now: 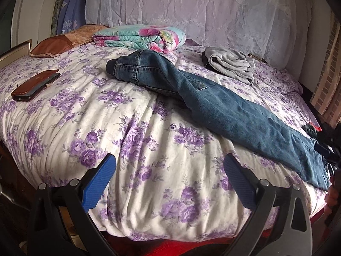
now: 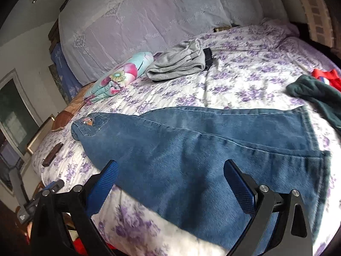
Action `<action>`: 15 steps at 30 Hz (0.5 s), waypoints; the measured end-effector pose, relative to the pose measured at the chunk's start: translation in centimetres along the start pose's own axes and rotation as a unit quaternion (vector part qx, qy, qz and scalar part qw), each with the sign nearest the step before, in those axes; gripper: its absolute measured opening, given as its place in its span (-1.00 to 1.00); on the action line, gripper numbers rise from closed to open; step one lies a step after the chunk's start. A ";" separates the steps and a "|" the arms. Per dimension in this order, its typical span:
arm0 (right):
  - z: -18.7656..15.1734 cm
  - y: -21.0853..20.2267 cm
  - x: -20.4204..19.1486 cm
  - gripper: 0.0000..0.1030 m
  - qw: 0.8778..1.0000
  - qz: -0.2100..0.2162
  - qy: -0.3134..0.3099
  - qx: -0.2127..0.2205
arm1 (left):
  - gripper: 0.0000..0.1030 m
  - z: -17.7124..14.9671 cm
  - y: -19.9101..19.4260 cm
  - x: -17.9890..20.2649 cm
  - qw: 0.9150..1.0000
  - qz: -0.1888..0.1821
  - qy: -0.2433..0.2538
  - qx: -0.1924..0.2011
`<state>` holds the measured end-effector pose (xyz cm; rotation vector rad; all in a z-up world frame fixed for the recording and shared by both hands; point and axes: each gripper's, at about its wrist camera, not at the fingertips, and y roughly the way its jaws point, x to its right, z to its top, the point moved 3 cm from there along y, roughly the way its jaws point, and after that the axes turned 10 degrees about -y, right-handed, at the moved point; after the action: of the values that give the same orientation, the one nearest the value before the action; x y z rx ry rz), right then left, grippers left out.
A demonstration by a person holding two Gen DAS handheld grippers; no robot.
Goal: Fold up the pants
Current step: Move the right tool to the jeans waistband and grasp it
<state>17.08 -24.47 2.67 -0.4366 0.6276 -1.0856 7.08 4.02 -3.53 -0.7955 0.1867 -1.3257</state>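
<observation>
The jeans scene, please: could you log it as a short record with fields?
garment: blue jeans, legs stacked, laid lengthwise on the floral bedspread
left gripper: jaws open, over bare bedspread, off the jeans
right gripper: jaws open, above the jeans' legs, holding nothing
nearby: folded grey garment, folded floral quilt, phone, dark green cloth
fold: not started

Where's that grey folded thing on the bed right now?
The grey folded garment lies on the floral bedspread near the far end, just beyond the jeans and right of the folded flowery quilt.
</observation>
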 end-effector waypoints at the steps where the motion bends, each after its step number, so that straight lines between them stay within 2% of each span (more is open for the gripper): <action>1: 0.9 1.1 0.0 0.93 1.000 0.014 0.009 -0.008 | 0.91 0.4 0.2 -0.1 1.000 0.006 0.002 0.001; 7: 6.1 7.3 -1.2 0.93 0.995 0.078 0.046 -0.050 | 0.91 1.4 0.8 -1.5 0.999 0.046 0.010 0.023; 11: 8.0 11.6 -5.2 0.93 0.990 0.107 -0.020 -0.094 | 0.91 1.7 1.7 -4.3 0.997 0.070 -0.015 0.015; 15: 9.6 15.7 -8.8 0.92 0.984 0.122 -0.073 -0.111 | 0.91 2.5 1.5 -7.4 0.996 0.062 -0.058 0.030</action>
<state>31.25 -9.75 2.46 -0.6094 0.6553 -0.7467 7.64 11.86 -4.93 -0.7947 0.1014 -1.1593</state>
